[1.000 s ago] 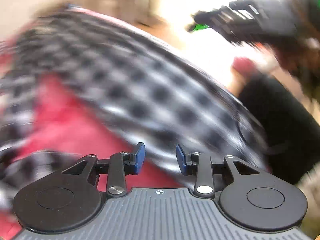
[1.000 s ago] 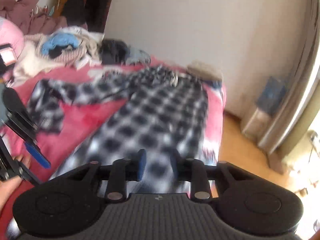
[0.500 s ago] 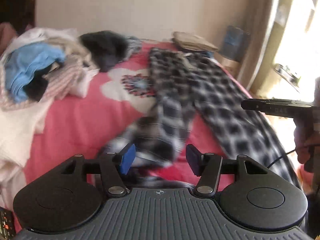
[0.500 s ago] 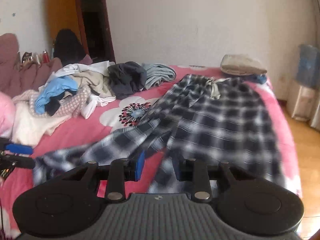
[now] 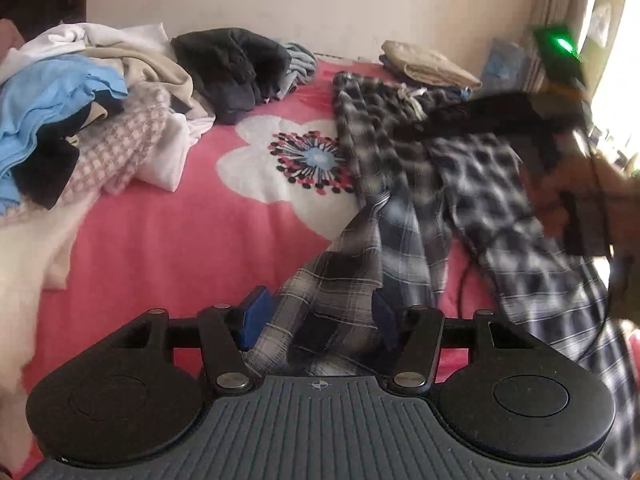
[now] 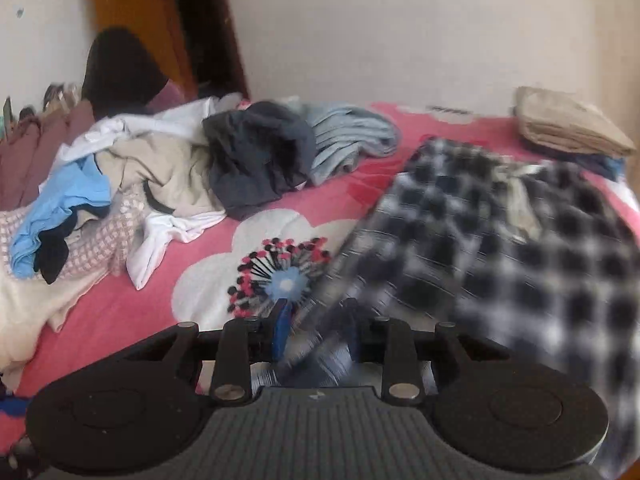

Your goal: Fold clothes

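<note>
Black-and-white plaid trousers [image 5: 404,184] lie spread on a pink flowered bedspread [image 5: 180,232], waistband toward the far wall. My left gripper [image 5: 316,322] is open, its blue pads on either side of one leg's end, which lies bunched between them. My right gripper [image 6: 316,330] holds the other plaid leg [image 6: 500,264], which is blurred with motion; its jaws stand close on the cloth. The right gripper and the hand holding it [image 5: 568,152] show blurred at the right of the left wrist view.
A heap of unfolded clothes [image 5: 96,104] in white, blue, beige and black fills the bed's left side and shows in the right wrist view too [image 6: 160,184]. A folded beige stack [image 6: 572,124] sits at the far right corner. A wall and a doorway [image 6: 192,28] lie behind.
Both grippers swung from a blurred close view of the plaid cloth to face down the bed. The left jaws widened around a leg end. The right gripper moved forward over the trousers.
</note>
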Tool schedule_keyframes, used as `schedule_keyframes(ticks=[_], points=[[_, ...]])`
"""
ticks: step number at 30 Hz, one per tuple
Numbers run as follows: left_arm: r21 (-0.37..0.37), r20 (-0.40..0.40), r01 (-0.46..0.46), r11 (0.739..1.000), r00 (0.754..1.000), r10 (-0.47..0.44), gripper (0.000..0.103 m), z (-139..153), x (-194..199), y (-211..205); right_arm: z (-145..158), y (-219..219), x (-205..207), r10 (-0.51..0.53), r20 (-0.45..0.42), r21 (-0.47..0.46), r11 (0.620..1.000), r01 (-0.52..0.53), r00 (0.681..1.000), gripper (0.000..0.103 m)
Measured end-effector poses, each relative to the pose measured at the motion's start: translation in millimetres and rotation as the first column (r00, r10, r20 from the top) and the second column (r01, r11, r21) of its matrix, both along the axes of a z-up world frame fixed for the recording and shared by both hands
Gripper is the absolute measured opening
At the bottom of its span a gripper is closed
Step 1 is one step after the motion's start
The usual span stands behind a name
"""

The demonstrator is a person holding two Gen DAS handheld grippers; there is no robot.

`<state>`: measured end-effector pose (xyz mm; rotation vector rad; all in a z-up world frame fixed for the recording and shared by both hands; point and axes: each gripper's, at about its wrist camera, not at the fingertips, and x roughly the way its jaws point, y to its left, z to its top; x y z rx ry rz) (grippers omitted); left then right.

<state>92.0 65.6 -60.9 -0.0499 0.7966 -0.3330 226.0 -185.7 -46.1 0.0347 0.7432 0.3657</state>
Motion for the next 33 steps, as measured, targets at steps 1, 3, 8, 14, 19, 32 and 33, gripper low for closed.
schedule_keyframes(ticks=[1,3,8,14,19,32,33], points=[[0.003,-0.002,0.005,1.000,1.000,-0.005,0.056,-2,3,0,-3,7,10,0.014,-0.007,-0.015,1.000,-0.014,1.000,0.030],[0.009,-0.005,0.014,1.000,1.000,-0.014,0.056,-5,9,-1,-11,21,28,0.039,-0.029,-0.049,0.998,-0.040,0.999,0.030],[0.013,-0.077,0.020,1.000,0.997,-0.019,0.056,-24,23,4,-36,45,63,-0.019,-0.076,-0.166,0.986,0.006,0.997,0.032],[-0.010,-0.121,0.015,1.000,0.992,-0.016,0.055,-46,27,12,-46,23,85,-0.175,-0.077,-0.115,0.980,0.165,0.982,0.032],[-0.021,-0.110,0.037,0.999,0.993,-0.040,0.036,-47,21,11,-38,12,101,-0.165,-0.032,-0.064,0.985,0.163,0.986,0.032],[-0.153,-0.048,0.055,0.987,0.997,-0.063,0.005,-39,2,15,-54,38,137,-0.100,-0.069,-0.167,0.982,0.087,0.993,0.004],[-0.165,-0.038,0.062,0.984,0.997,-0.069,0.004,-37,0,15,-50,35,136,-0.107,-0.060,-0.141,0.985,0.098,0.992,0.003]])
